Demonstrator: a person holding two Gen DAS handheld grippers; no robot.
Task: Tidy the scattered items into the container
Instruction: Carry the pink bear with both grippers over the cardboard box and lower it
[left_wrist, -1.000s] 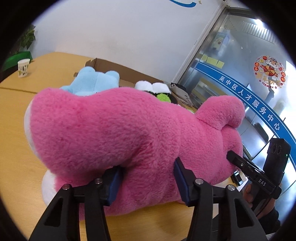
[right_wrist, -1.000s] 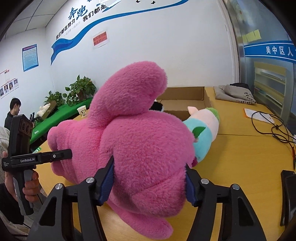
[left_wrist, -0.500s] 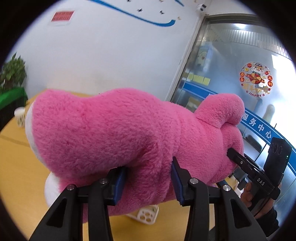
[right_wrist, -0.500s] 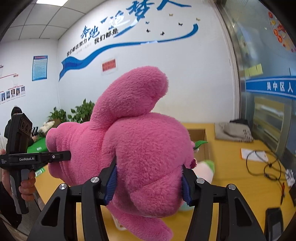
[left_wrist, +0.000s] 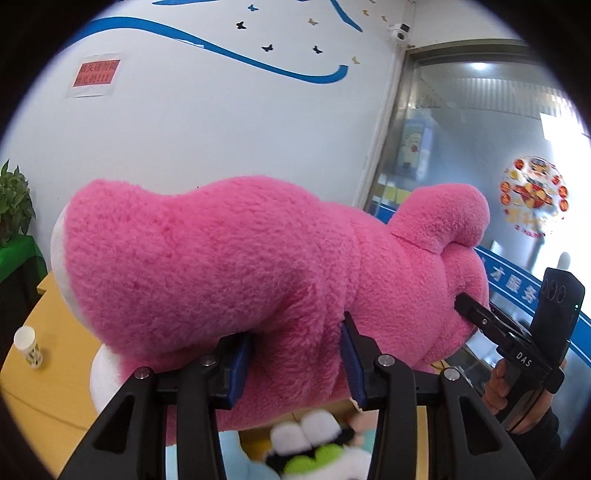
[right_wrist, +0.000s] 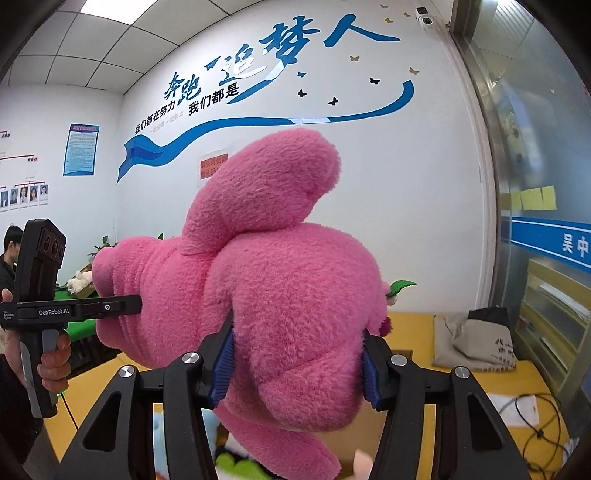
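Note:
A big pink plush bear (left_wrist: 236, 273) fills both views and hangs in the air, held from two sides. My left gripper (left_wrist: 295, 362) is shut on its body, blue pads pressed into the fur. My right gripper (right_wrist: 295, 369) is shut on its other end (right_wrist: 295, 314). The right gripper also shows at the right of the left wrist view (left_wrist: 480, 314), the left gripper at the left of the right wrist view (right_wrist: 122, 306). Below the bear lie a black, white and green plush (left_wrist: 314, 446) and a light blue plush (left_wrist: 236, 458). The cardboard box is hidden.
The yellow table (left_wrist: 44, 380) lies below, with a paper cup (left_wrist: 27, 347) at the left. On the table's right are a grey bag (right_wrist: 480, 347), papers and black cables (right_wrist: 532, 417). A white wall and glass door stand behind.
Both grippers have lifted the pink bear well above the table. The other plush toys and the box have dropped toward the bottom of the views.

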